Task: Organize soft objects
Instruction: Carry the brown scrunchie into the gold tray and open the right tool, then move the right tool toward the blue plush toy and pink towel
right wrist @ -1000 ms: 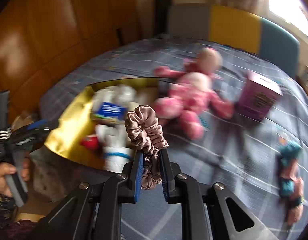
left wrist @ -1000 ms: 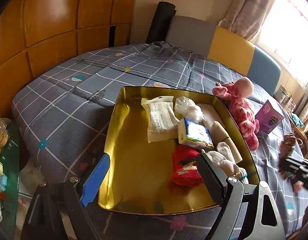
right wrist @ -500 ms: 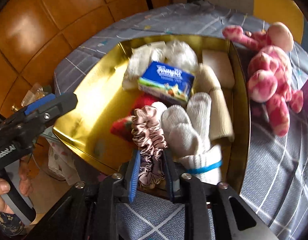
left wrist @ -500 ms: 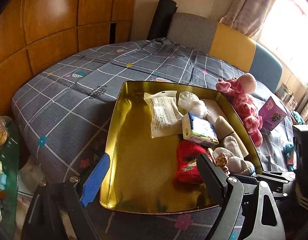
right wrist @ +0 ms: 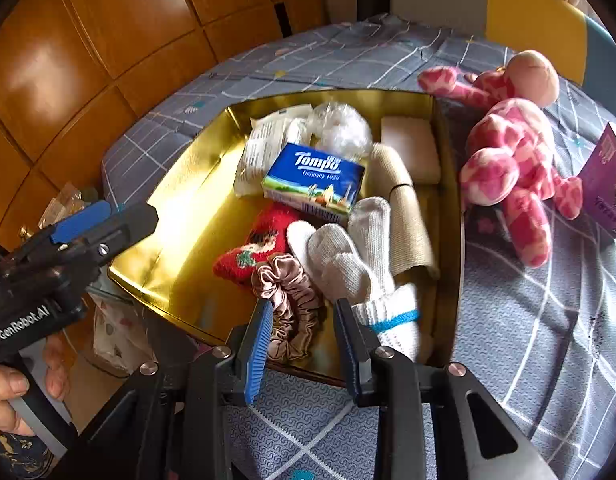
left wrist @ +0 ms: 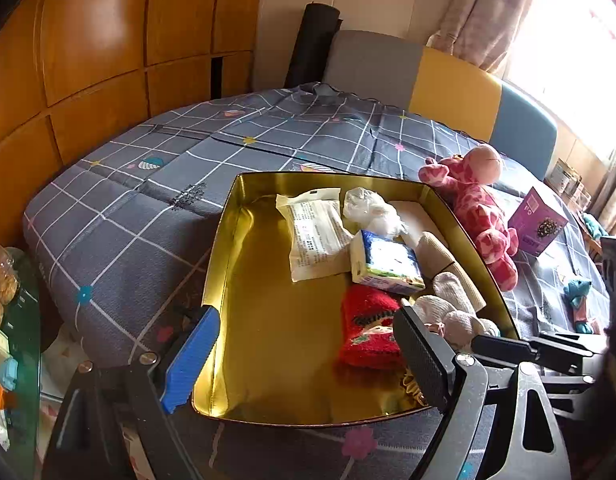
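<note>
Right then, the right gripper [right wrist: 304, 338] sat at the near edge of the gold tin [right wrist: 180, 184], fingers spread w/ a clear gap, nothing pinched. The pink satin scrunchie [right wrist: 290, 304] lay inside the tin betw. the two fingers, touching the blue pad [right wrist: 259, 350] on one side, apart from the black one. It rested against the red fuzzy sock [right wrist: 260, 246] and just beside the white socks [right wrist: 347, 264] w/ the blue-banded cuff. Further in: a Tempo tissue pack [right wrist: 315, 178], a beige rolled cloth [right wrist: 403, 216], a white pad [right wrist: 409, 148], a crinkled plastic bundle [right wrist: 339, 124] and a white printed packet [right wrist: 256, 152].

The left gripper [left wrist: 304, 356] hung over the tin's near left corner, fingers wide apart, holding nothing. From that view only a sliver of the scrunchie showed, mostly hidden behind the black finger.

Outside the tin, on the grey checked bedspread [right wrist: 527, 320], a pink spotted plush [right wrist: 507, 152] lay beside a purple box [right wrist: 603, 184]. A small teal toy [left wrist: 577, 294] lay well apart.
</note>
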Demonstrator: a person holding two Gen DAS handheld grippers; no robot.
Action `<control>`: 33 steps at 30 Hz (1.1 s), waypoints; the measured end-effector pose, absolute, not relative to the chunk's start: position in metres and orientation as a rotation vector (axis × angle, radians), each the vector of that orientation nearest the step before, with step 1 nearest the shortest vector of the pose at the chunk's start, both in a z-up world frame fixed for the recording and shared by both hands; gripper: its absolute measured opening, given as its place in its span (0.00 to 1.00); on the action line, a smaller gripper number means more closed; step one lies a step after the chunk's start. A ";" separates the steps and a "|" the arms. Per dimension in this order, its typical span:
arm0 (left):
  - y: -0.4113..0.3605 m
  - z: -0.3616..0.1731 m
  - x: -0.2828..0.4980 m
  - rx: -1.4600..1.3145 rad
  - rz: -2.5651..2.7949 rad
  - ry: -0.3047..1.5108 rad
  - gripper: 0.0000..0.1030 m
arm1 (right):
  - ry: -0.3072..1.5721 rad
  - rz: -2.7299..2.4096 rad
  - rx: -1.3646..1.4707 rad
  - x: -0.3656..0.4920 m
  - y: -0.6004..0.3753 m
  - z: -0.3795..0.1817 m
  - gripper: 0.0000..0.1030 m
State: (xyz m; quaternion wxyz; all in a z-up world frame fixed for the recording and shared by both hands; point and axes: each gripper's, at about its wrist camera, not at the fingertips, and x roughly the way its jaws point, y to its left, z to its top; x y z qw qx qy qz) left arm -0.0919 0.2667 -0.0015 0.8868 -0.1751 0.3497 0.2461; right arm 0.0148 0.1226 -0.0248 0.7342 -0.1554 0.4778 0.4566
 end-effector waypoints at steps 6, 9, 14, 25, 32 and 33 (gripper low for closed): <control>0.260 0.004 -0.092 -0.345 0.502 0.717 0.86 | 1.022 0.980 -0.328 0.015 0.115 -0.018 0.30; 0.258 0.005 -0.092 -0.341 0.496 0.718 0.86 | 1.014 0.972 -0.322 0.015 0.111 -0.016 0.30; 0.254 0.005 -0.090 -0.335 0.488 0.723 0.86 | 0.988 0.961 -0.328 0.014 0.108 -0.012 0.30; 0.241 0.010 -0.084 -0.297 0.455 0.725 0.86 | 0.921 0.897 -0.300 0.019 0.087 0.003 0.30; 0.227 0.016 -0.075 -0.255 0.425 0.724 0.86 | 0.885 0.843 -0.278 0.030 0.062 0.014 0.30; 0.224 0.017 -0.073 -0.245 0.419 0.725 0.86 | 0.880 0.834 -0.279 0.032 0.059 0.016 0.30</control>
